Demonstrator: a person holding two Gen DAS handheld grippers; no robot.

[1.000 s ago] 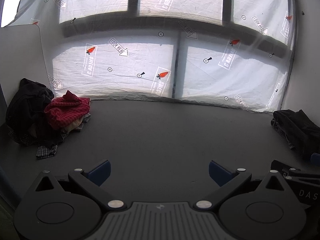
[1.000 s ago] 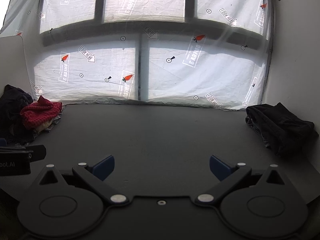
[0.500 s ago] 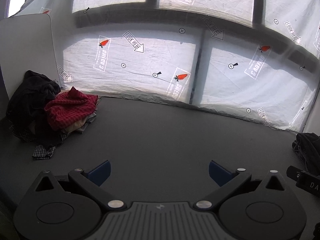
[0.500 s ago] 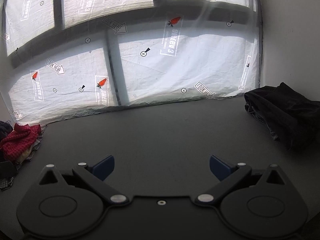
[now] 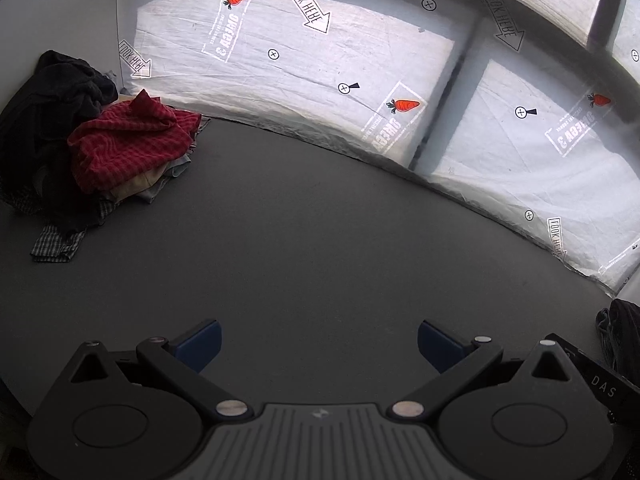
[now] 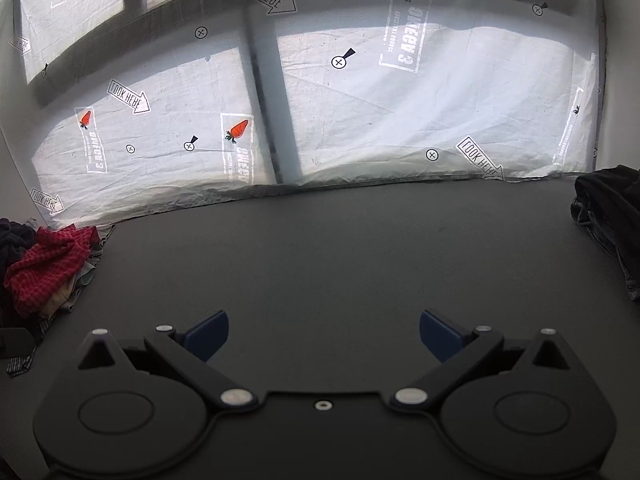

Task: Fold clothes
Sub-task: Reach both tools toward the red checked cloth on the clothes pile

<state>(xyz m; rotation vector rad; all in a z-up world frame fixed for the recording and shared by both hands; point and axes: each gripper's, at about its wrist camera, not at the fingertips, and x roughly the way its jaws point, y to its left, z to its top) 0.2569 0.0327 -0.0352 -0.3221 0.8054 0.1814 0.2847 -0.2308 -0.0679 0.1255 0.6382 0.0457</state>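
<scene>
A heap of unfolded clothes lies at the table's far left, topped by a red checked shirt (image 5: pixel 128 144) with a black garment (image 5: pixel 52 100) behind it and a grey checked piece (image 5: pixel 56 240) at its foot. The red shirt also shows in the right wrist view (image 6: pixel 48 268). A dark pile of clothes (image 6: pixel 608 216) lies at the right edge; its edge shows in the left wrist view (image 5: pixel 622 332). My left gripper (image 5: pixel 318 344) is open and empty above the dark grey table (image 5: pixel 320 240). My right gripper (image 6: pixel 324 336) is open and empty too.
A wall of white printed plastic sheeting (image 5: pixel 360 80) with dark bars closes the table's far side. A white panel (image 5: pixel 60 8) stands at the far left. Part of the other gripper (image 5: pixel 600 376) shows at the left view's right edge.
The left gripper has turned left and moved closer to the heap, which now looks larger. The right gripper has swung left: the dark pile slid to its frame's right edge.
</scene>
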